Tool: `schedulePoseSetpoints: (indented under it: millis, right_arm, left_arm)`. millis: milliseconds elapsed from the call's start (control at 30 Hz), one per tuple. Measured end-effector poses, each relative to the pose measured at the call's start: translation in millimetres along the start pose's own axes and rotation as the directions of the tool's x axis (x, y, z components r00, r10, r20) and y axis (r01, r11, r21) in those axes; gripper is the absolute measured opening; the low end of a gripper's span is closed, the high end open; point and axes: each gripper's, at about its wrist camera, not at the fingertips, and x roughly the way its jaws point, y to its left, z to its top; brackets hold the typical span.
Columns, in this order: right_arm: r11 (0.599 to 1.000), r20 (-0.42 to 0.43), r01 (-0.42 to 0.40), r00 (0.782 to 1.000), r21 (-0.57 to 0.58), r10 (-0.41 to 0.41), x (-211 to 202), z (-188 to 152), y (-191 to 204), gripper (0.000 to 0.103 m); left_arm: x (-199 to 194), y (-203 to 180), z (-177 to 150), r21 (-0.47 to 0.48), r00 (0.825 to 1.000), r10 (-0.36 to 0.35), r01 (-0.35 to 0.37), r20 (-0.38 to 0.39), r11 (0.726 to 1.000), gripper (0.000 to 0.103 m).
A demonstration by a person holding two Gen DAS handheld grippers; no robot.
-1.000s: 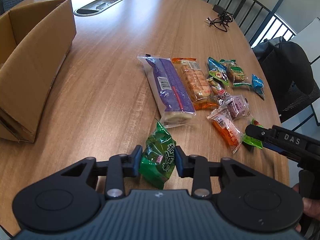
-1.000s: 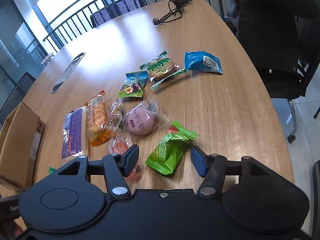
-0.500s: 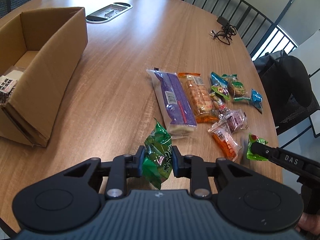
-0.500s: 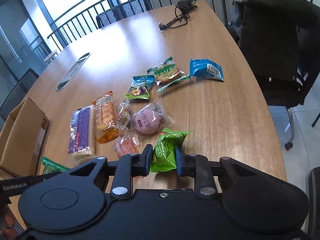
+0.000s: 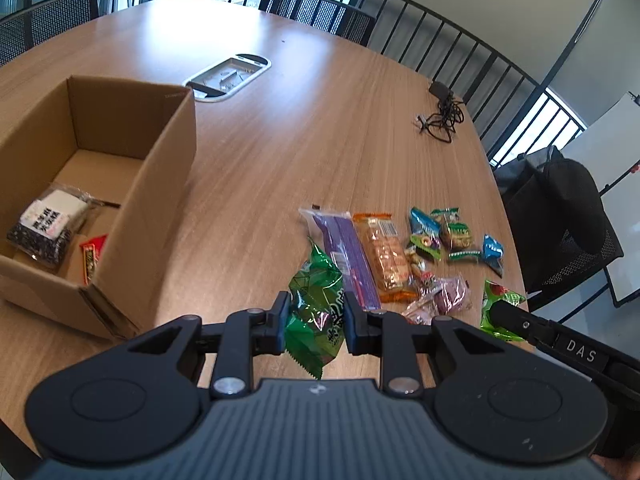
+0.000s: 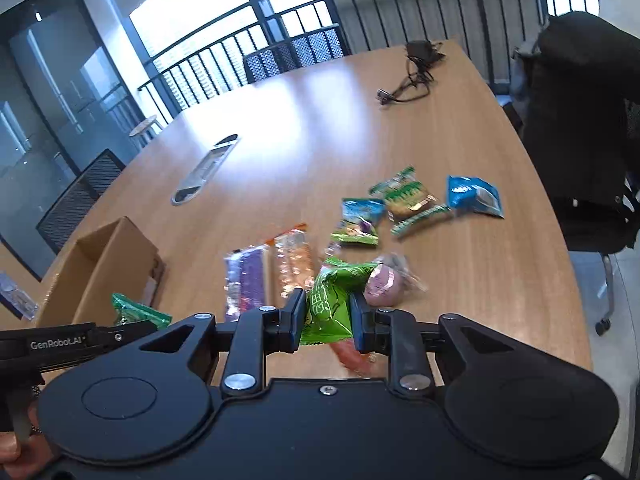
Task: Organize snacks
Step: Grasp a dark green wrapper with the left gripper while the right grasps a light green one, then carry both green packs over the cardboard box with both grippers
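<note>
Left tool (image 5: 315, 326): pads pinching a dark green snack packet (image 5: 318, 300), which hangs between them clear of the tabletop (image 5: 280, 140).

Right tool (image 6: 325, 318): pads pinching a light green snack packet (image 6: 332, 300), also off the wood. In the left wrist view the same packet shows at the tip of the right tool, near the tabletop's right edge.

Cardboard box (image 5: 160, 184) stands open on the left of the tabletop, well apart from the loose snacks. Inside it: a black-and-white packet (image 5: 46, 224) and a small red packet (image 5: 93, 256), side by side on the box floor.

Loose snacks lie in a cluster on the wood beyond the tools:
- long purple packet (image 5: 350, 254), just beside an orange cracker packet (image 5: 384, 256), the two lying parallel
- pink round snack in clear wrap (image 6: 384, 280), just right of the light green packet
- small blue-green packet (image 6: 358, 216), green-and-brown packet (image 6: 410, 200), blue packet (image 6: 474, 196) in a loose row further out

A black cable (image 5: 442, 118) lies coiled at the far side. A black chair (image 6: 580, 128) stands at the tabletop's right edge.
</note>
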Motion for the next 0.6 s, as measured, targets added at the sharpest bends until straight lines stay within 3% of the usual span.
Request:
schedulePoseSetpoints:
  millis: [600]
  right_arm:
    - [0.989,0.02,-0.117,0.993,-0.095,0.119,0,19,77,0.023]
  left_arm:
    - [-38,43,33,-0.047,0.996,0.021,-0.017,0.082,0.999,0.026]
